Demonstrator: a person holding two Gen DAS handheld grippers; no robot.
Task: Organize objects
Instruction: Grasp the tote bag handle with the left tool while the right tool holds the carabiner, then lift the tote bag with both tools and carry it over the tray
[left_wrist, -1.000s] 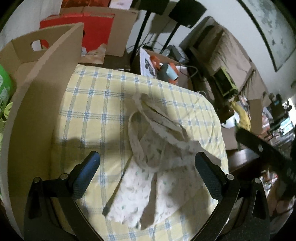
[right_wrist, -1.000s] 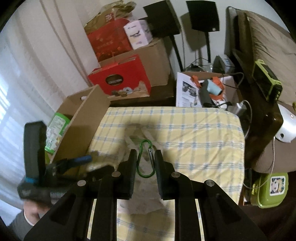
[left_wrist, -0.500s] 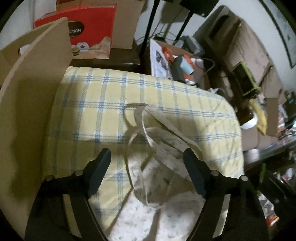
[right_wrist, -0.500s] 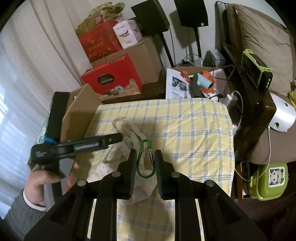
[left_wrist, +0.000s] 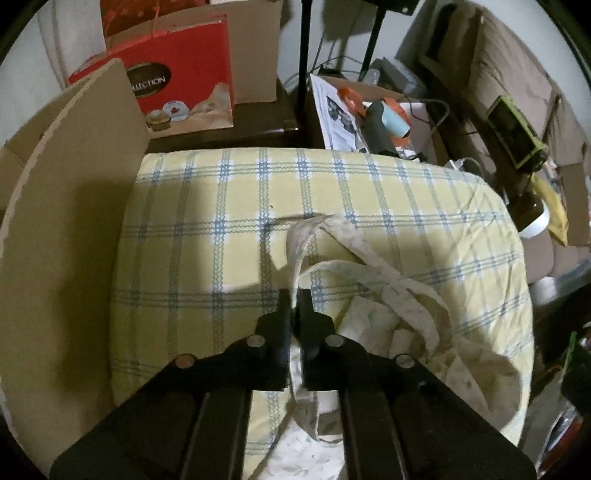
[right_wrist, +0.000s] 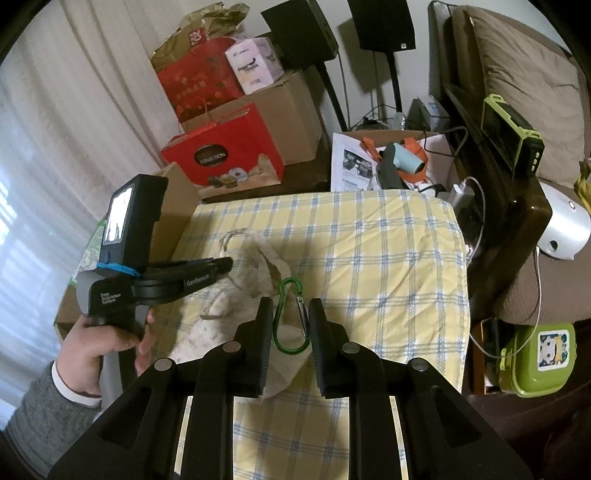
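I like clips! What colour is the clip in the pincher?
The carabiner is green, seen best in the right wrist view.

Bag's (left_wrist: 388, 332) lower part behind fingers (left_wrist: 314, 354)

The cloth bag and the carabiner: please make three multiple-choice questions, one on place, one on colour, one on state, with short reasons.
1. Where does the cloth bag lie?
A. on the checked cloth
B. in the cardboard box
C. on the sofa

2. What colour is the carabiner?
A. red
B. green
C. blue

3. What is the left gripper doing?
A. standing open
B. shut on the bag's strap
C. holding the carabiner

Answers: 1 A, the bag rests on the checked cloth. 2 B, its frame is green. 3 B, the strap runs between its shut fingers.
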